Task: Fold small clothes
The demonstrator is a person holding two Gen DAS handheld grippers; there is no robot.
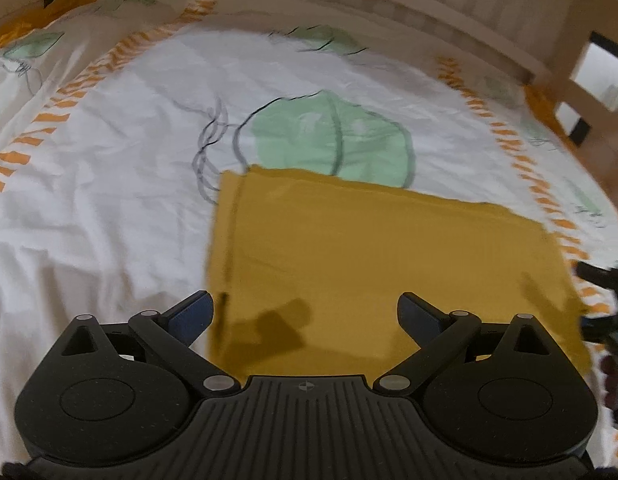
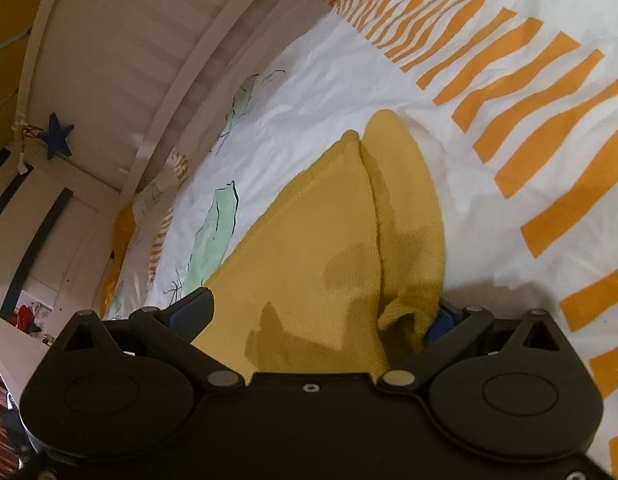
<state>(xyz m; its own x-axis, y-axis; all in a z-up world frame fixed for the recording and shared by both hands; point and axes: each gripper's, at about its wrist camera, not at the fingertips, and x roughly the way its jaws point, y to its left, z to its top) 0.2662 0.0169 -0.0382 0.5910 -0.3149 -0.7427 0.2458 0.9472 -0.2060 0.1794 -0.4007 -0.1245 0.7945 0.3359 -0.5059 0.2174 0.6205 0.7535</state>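
No writing is readable; left gripper (image 1: 305,312) and right gripper (image 2: 321,312) fingers spread over the mustard cloth (image 1: 389,264).

A mustard-yellow knit garment (image 1: 369,264) lies flat on the bed as a folded rectangle with straight edges. In the right wrist view its near corner (image 2: 405,280) bunches upward in a rounded fold.

Your left black two-finger gripper (image 1: 305,314) hangs with its blue-padded jaws spread wide; your right black two-finger gripper (image 2: 317,314) is equally splayed, gripping nothing.
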